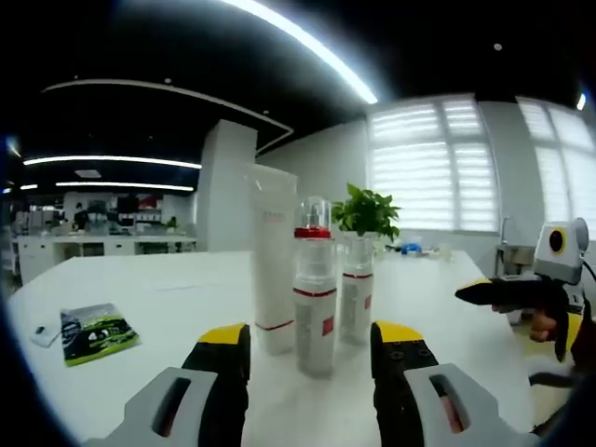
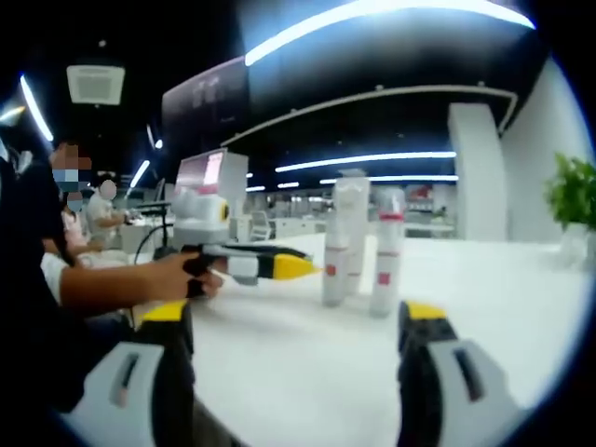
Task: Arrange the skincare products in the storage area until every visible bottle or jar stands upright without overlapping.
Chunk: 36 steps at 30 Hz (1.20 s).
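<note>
my left gripper (image 1: pixel 309 346) is spread, empty, facing the tall white tube (image 1: pixel 273 256) and two red-banded clear-capped bottles (image 1: pixel 315 298), upright mid white counter (image 1: pixel 140 289). right gripper (image 2: pixel 298 326) spread too. arrangement looks finished; next i'd only check spacing.

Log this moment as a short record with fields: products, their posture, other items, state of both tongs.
products: white squeeze tube; two clear red-banded pump bottles, front and rear
posture: all three upright on white table, clustered close
other items: green printed packet lying flat; green potted plant behind the bottles
left tongs: open, empty, facing the bottles
right tongs: open, empty
</note>
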Available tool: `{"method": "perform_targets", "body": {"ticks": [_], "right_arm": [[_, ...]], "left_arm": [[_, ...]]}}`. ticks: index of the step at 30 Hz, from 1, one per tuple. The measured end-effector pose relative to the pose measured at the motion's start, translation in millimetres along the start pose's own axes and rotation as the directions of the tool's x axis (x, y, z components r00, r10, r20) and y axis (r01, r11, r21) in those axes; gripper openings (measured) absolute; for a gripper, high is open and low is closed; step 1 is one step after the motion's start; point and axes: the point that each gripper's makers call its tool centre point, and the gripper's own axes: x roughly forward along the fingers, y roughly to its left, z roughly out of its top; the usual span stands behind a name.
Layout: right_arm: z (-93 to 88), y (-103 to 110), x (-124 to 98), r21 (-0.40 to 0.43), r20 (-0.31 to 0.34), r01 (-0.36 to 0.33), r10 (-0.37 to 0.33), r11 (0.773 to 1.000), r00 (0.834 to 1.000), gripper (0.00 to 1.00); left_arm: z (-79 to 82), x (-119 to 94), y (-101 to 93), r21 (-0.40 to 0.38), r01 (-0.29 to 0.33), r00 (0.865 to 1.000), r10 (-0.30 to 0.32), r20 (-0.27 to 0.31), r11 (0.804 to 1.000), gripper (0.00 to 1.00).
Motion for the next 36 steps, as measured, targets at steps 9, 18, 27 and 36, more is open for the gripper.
{"method": "perform_targets", "body": {"ticks": [9, 18, 27, 36], "right_arm": [[7.5, -1, 13, -0.025, -0.017, -0.021, 0.021, 0.999, 1.000, 0.89], [17.8, 14, 32, -0.064, -0.019, -0.084, 0.083, 0.994, 0.996, 0.77], [19.4, 30, 59, -0.055, -0.029, -0.135, 0.134, 0.989, 0.991, 0.68], [20.7, 57, 96, -0.089, -0.081, -0.189, 0.182, 0.978, 0.980, 0.64]], "left_arm": [[9.9, -42, 22.7, -0.006, -0.044, 0.999, 0.044, 0.001, 0.999, 0.67], [9.9, -80, 43.3, 0.005, -0.092, 0.996, 0.092, -0.007, 0.996, 0.69], [3.0, -106, 62.9, 0.003, -0.149, 0.989, 0.149, -0.020, 0.989, 0.62], [-0.8, -125, 85.9, 0.038, -0.203, 0.978, 0.204, -0.030, 0.978, 0.58]]}}
